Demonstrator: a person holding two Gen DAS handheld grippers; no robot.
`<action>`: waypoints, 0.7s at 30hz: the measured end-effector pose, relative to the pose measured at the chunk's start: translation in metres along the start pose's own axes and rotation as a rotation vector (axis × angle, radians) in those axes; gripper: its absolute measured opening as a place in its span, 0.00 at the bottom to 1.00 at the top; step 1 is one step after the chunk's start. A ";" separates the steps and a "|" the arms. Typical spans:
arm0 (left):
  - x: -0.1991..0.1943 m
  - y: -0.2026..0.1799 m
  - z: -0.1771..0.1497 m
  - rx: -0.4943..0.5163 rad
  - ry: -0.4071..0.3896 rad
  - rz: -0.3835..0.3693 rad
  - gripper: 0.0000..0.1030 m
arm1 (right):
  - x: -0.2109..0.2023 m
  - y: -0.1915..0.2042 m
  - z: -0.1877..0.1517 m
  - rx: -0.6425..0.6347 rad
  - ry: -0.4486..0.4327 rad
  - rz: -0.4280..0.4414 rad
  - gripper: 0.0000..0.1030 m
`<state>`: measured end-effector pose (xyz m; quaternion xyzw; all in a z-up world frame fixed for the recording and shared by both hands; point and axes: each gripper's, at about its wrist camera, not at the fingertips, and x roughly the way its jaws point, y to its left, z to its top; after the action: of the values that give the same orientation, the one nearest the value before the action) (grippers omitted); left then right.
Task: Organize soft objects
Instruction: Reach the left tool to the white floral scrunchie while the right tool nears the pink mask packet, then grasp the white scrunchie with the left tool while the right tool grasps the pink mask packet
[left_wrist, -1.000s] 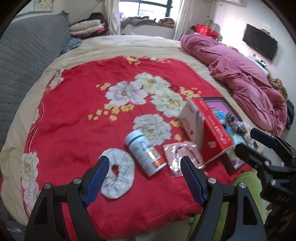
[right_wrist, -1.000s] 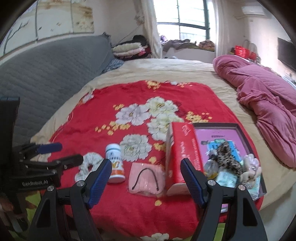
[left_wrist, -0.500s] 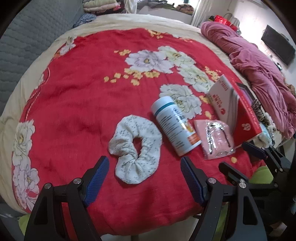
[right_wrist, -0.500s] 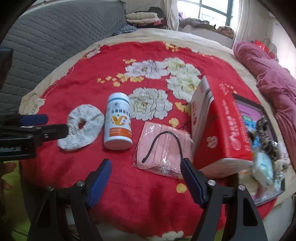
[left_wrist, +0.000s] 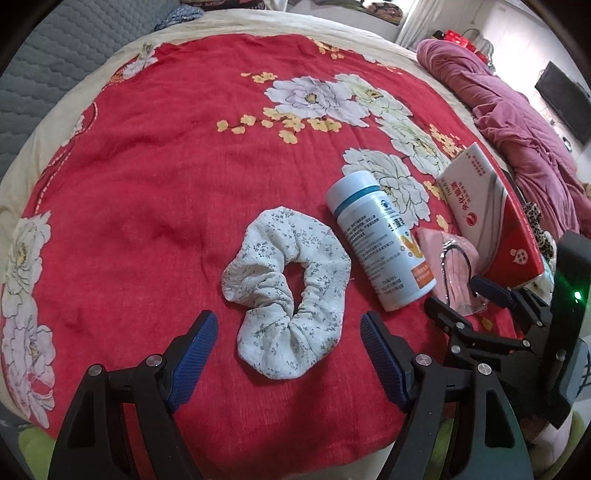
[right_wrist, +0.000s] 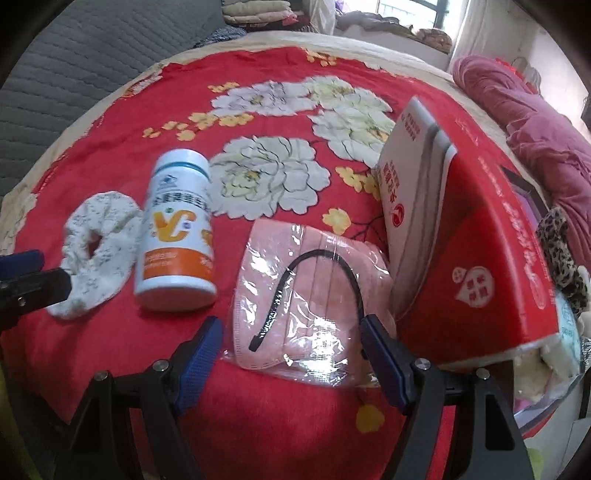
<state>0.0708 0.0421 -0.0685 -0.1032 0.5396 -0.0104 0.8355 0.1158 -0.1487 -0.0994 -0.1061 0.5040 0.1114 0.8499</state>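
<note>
A white floral scrunchie (left_wrist: 290, 290) lies on the red flowered blanket (left_wrist: 166, 177); it also shows in the right wrist view (right_wrist: 98, 254). My left gripper (left_wrist: 288, 354) is open, its fingers either side of the scrunchie's near edge, just above it. A pink face mask in a clear wrapper (right_wrist: 314, 299) lies right of a white pill bottle (right_wrist: 177, 236). My right gripper (right_wrist: 291, 350) is open, its fingers either side of the mask's near edge. The mask (left_wrist: 454, 266) and bottle (left_wrist: 380, 240) show in the left wrist view too.
A red and white box (right_wrist: 461, 229) stands right of the mask, against a dark tray (right_wrist: 532, 192) holding a leopard-print scrunchie (right_wrist: 561, 254) and other soft items. A crumpled pink quilt (left_wrist: 517, 122) lies at the far right. A grey headboard (right_wrist: 74, 74) runs along the left.
Both grippers have moved down and forward toward the bed. The left has closed in on the scrunchie, the right on the pink mask. Both stay open.
</note>
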 end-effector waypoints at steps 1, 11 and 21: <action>0.001 0.001 0.000 0.000 0.001 -0.001 0.78 | 0.003 -0.002 0.001 0.016 0.012 -0.001 0.74; 0.036 0.011 0.008 -0.042 0.042 0.011 0.78 | 0.006 -0.011 0.001 0.087 0.011 0.011 0.63; 0.049 0.011 0.014 -0.047 0.004 0.003 0.73 | -0.007 -0.013 -0.001 0.089 -0.024 0.088 0.41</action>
<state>0.1031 0.0489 -0.1085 -0.1219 0.5415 0.0032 0.8318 0.1155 -0.1620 -0.0926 -0.0445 0.5025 0.1273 0.8540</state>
